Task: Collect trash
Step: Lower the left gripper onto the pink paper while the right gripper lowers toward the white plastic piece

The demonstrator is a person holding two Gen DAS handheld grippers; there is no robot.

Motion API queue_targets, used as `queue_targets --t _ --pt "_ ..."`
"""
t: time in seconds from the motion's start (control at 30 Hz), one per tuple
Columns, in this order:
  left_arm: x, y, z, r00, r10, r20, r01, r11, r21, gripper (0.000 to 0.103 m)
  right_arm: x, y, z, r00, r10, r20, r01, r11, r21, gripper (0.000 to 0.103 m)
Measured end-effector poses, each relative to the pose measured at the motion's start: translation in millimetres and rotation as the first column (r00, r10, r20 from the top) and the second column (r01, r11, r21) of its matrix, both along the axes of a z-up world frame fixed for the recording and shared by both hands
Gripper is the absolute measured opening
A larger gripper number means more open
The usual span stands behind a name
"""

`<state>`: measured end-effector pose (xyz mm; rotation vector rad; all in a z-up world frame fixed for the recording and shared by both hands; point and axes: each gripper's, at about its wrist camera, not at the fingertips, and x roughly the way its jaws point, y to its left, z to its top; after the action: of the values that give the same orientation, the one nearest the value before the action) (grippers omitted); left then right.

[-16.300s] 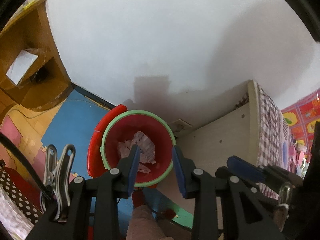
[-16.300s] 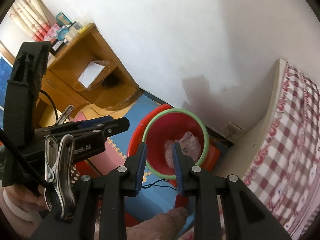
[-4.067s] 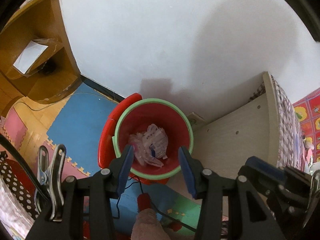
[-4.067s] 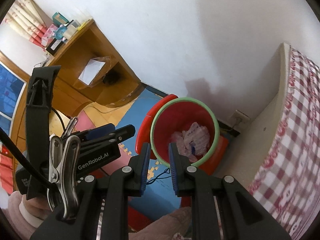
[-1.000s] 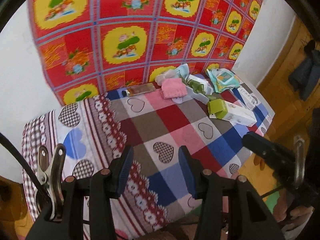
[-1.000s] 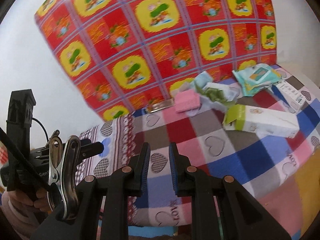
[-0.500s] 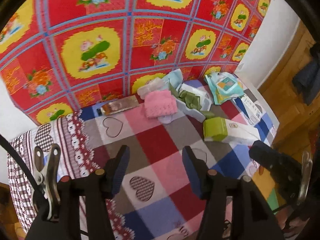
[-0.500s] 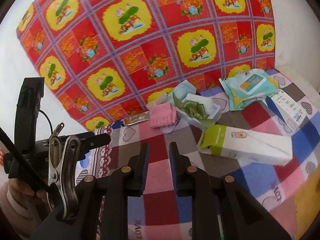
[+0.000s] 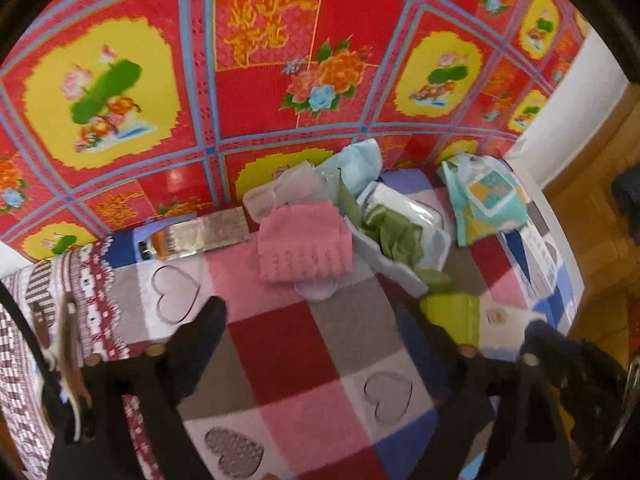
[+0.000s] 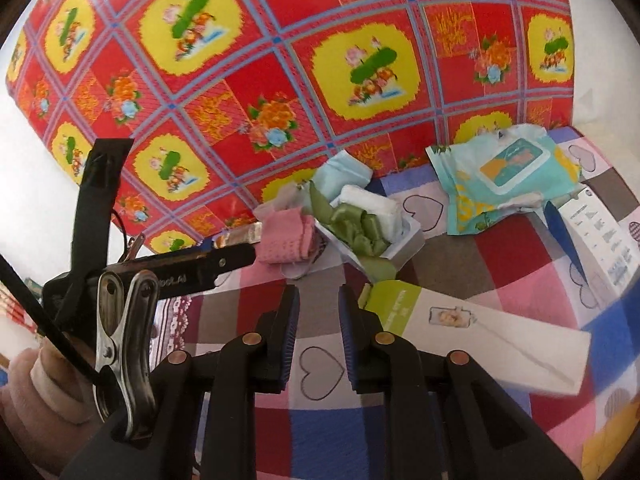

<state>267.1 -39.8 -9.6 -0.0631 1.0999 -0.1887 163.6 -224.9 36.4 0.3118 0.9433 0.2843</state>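
One pink knitted cloth (image 9: 306,242), folded. One flat foil sachet (image 9: 196,236) beside it. One open white box (image 10: 384,236) with one green ribbon (image 10: 356,224) inside. One teal wipes pack (image 10: 506,172). Two long cartons: one green-and-white carton (image 10: 460,328), one white printed carton (image 10: 600,236). Two grippers in view, left gripper (image 9: 316,324) and right gripper (image 10: 318,320).

Home bedroom. Bed with checked heart-print sheet (image 9: 304,344) against a wall hung with red-and-yellow floral cloth (image 10: 280,72). Household clutter on the bed: wet-wipes pack (image 10: 508,168), pink cloth (image 9: 304,244), cartons. Wooden furniture (image 9: 600,248) at the right.
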Motion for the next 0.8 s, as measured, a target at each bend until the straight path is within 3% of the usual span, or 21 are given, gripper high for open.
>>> queue_targets --t 0.17,0.47,0.8 --pt "22 -13 -21 1.000 0.004 -0.021 -0.003 0.999 0.033 0.098 14 -9 -12 0.999 0.027 -0.030 -0.026 0.999 0.023 0.021" --pt "59 -24 -64 0.996 0.053 -0.078 -0.040 0.987 0.157 0.102 33 -20 -25 0.997 0.054 -0.053 -0.053 0.998 0.029 0.022" --pt "83 -25 -91 0.984 0.099 -0.152 -0.079 0.988 0.132 0.101 42 -25 -39 0.995 0.053 -0.079 -0.050 0.998 0.033 0.022"
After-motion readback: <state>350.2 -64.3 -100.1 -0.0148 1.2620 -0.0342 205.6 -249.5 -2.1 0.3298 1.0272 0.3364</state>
